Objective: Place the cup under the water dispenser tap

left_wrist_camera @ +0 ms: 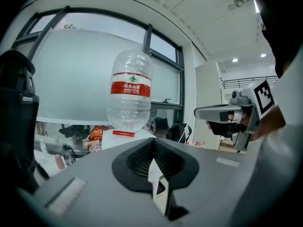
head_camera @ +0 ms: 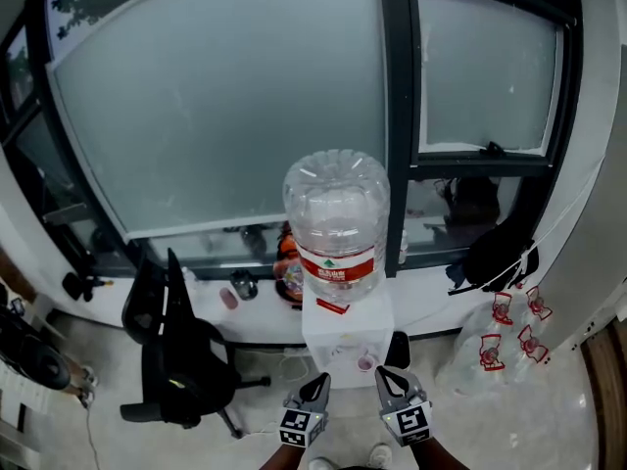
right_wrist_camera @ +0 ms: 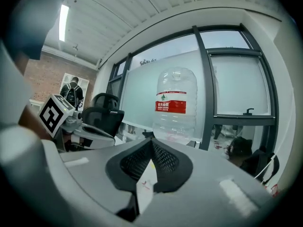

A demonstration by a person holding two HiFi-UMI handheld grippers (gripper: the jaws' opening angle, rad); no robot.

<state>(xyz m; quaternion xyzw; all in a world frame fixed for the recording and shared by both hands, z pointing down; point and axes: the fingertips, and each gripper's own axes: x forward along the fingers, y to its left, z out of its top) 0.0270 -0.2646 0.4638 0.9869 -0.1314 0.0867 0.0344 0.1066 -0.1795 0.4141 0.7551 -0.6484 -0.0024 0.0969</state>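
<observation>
The white water dispenser (head_camera: 345, 333) stands in front of me with a large clear bottle (head_camera: 336, 221) on top. A small pinkish cup (head_camera: 365, 363) sits at its front, in the tap recess. Both grippers hover low before the dispenser and point at it. My left gripper (head_camera: 318, 384) is left of the cup and my right gripper (head_camera: 386, 374) just right of it. In the left gripper view the jaws (left_wrist_camera: 152, 140) meet at the tips, empty. In the right gripper view the jaws (right_wrist_camera: 150, 142) are also shut with nothing held. The bottle (left_wrist_camera: 130, 91) (right_wrist_camera: 174, 105) rises ahead of each.
A black office chair (head_camera: 181, 355) stands to the dispenser's left. The window ledge (head_camera: 211, 306) behind carries a pink cup (head_camera: 229, 299), a dark bottle and orange items. A clear plastic bag with red print (head_camera: 505, 336) lies to the right, under dark clothing (head_camera: 495, 253).
</observation>
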